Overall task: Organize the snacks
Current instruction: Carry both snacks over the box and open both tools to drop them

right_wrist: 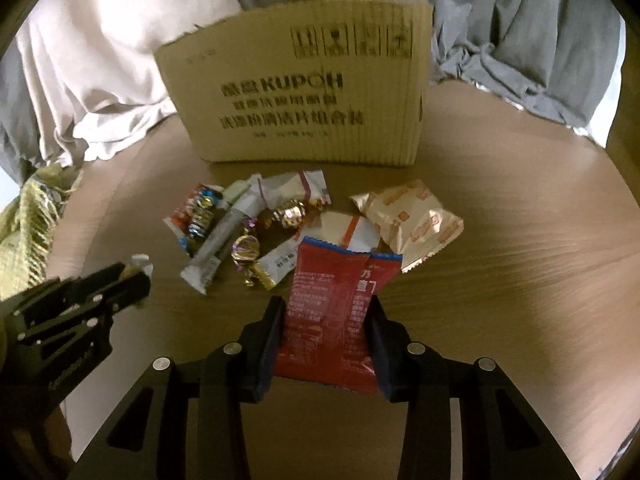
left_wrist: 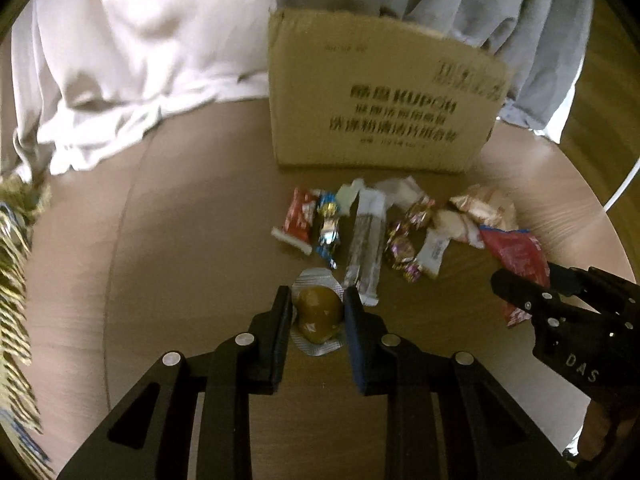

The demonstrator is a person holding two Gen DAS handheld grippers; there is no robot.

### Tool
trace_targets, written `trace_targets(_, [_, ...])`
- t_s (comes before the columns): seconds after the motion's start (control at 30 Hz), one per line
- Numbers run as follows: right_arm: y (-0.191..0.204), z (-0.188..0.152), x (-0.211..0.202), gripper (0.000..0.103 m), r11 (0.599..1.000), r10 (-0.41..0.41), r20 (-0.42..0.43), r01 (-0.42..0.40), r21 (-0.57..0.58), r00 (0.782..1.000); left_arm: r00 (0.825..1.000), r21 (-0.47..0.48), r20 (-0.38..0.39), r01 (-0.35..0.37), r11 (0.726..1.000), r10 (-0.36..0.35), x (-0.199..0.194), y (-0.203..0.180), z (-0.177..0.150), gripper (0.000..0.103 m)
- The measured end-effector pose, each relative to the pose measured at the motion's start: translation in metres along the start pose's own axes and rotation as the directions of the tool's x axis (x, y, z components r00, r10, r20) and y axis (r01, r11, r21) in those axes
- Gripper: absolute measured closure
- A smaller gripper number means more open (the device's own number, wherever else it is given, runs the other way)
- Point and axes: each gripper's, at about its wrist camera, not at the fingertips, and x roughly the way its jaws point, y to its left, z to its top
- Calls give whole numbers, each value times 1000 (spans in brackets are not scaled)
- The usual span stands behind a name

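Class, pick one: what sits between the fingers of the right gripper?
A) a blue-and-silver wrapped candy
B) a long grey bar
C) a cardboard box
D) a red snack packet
D: in the right wrist view, the red snack packet lies between the two fingers of the right gripper.

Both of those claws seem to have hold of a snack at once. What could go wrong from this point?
The left gripper pinches a domed jelly cup by its rounded sides; it might squirt out or get crushed. The right gripper clamps a flat red packet that bows between the fingers, so it may slip or its contents could crack. The cardboard box stands behind the loose snack pile; a low carry could scatter it.
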Motion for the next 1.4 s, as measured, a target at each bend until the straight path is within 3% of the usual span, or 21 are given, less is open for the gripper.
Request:
trace_targets(0.23, [3, 10, -32, 62, 999, 10, 116, -6, -38, 993, 996, 13, 81, 42, 999, -43, -26, -4, 20, 77])
trace_targets(0.47, [8, 35, -55, 62, 996, 39, 205, -21, -88, 978, 978, 61, 199, 49, 997, -60, -51, -11, 60, 77])
trace_targets(0.73, [9, 93, -85, 62, 993, 72, 370, -30, -116, 926, 942, 89, 311, 102, 991, -124, -76, -10, 126, 77])
trace_targets(0.9, [10, 123, -87, 62, 991, 91, 410, -41, -128, 907, 930, 141, 342, 91, 986, -135, -75, -15, 162, 77])
trace_targets(1.03, [8, 150, -77, 62, 989, 100, 414, -46, -137, 905, 935, 158, 323, 99, 982, -146, -62, -16, 194, 77])
trace_targets(1.3, [-5, 196, -36, 62, 990, 110, 351, -72, -120, 930, 959, 177, 221, 140, 974, -178, -18, -19, 239, 77])
trace_targets(1.4, [-9, 206, -21, 62, 989, 117, 318, -80, -126, 941, 968, 171, 195, 127, 977, -160, -4, -18, 247, 75])
